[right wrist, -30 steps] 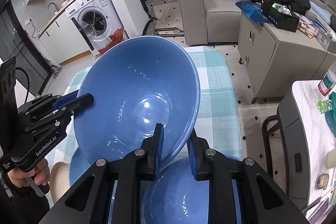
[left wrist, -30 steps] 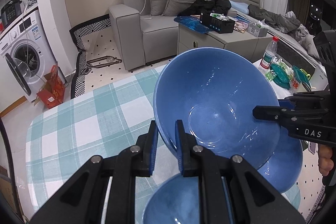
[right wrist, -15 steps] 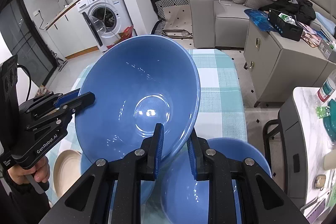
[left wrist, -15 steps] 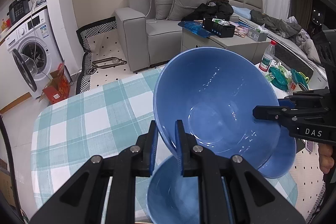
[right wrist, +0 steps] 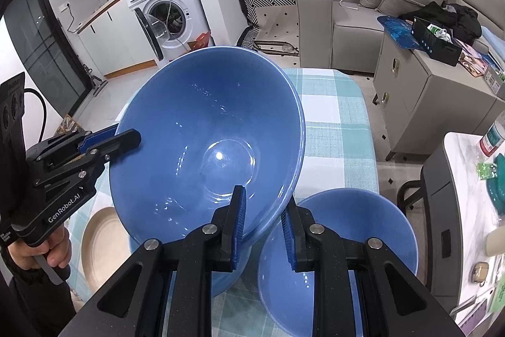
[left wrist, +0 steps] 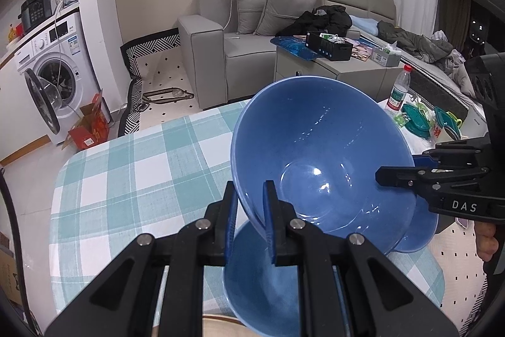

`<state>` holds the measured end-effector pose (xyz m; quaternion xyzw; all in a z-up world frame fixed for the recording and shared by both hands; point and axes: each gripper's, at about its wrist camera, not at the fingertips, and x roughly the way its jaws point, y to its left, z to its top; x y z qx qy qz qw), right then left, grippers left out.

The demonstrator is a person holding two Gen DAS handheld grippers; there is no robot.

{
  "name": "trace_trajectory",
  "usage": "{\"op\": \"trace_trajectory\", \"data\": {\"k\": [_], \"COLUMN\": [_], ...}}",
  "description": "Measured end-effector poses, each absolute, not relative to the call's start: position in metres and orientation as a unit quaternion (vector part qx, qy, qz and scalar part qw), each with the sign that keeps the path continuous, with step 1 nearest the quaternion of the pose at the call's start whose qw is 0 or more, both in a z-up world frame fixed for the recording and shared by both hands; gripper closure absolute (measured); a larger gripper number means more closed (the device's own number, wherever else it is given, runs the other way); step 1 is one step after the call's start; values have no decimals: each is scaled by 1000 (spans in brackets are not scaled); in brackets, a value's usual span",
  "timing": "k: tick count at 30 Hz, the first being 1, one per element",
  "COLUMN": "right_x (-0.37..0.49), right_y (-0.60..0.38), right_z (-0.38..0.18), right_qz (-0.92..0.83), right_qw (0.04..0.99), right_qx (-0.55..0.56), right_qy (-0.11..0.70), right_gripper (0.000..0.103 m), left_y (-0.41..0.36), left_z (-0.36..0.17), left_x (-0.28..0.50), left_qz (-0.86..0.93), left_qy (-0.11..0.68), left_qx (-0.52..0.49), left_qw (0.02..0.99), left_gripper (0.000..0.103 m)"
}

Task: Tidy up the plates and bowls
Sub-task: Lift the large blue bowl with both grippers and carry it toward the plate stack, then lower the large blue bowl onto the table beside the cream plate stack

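A big blue bowl [left wrist: 318,166] [right wrist: 208,147] hangs tilted above the checked tablecloth [left wrist: 126,179], held at opposite rims. My left gripper [left wrist: 251,210] is shut on its near rim in the left wrist view, and it shows again at the left [right wrist: 107,144] of the right wrist view. My right gripper [right wrist: 263,217] is shut on the other rim and reaches in from the right [left wrist: 397,169] of the left wrist view. Below on the table stand a second blue bowl [right wrist: 347,248] [left wrist: 419,229] and a third blue bowl [left wrist: 262,283] [right wrist: 227,270], partly hidden by the held one.
A beige plate [right wrist: 101,239] lies on the table beside the lower bowls, by the person's hand [right wrist: 34,255]. Past the table stand a grey cabinet [right wrist: 426,97], a sofa [left wrist: 240,52] and a washing machine [left wrist: 53,75]. A side table holds a bottle [left wrist: 399,90] and green dishes.
Both grippers have carried the big bowl sideways over the table, still gripping it. In the right wrist view the bowl below has slid out to the right, and the beige plate shows more.
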<state>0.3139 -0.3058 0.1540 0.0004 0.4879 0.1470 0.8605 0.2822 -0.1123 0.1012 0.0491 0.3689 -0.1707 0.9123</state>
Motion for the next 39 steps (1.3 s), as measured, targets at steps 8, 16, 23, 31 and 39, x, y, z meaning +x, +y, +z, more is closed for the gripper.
{"op": "trace_trajectory", "data": {"k": [8,16,23,31,39], "right_x": [308,304,299,302,298], "right_y": [-303,-298,-291,-289,-287], "right_z": [150,145,137,128,125], "right_qz": [154,160,168,173,173], "right_qw": [858,854,849,843,843], "right_qx": [-6,-13,-18,-24,-26], "right_qy": [490,494,500,509,510], "right_gripper": [81,81,81,81,81], "left_y": [-106,-99,-92,-86,-88], "left_z": [95,91,88,82,75], "left_x": [268,256,247,240,235], "left_qz": [-169,-166,-160,-158,-153], "left_qy": [374,374,373,380,384], "left_qx": [50,47,37,33,40], "left_qw": [911,911,913,911,910], "left_gripper": [89,89,89,89,89]}}
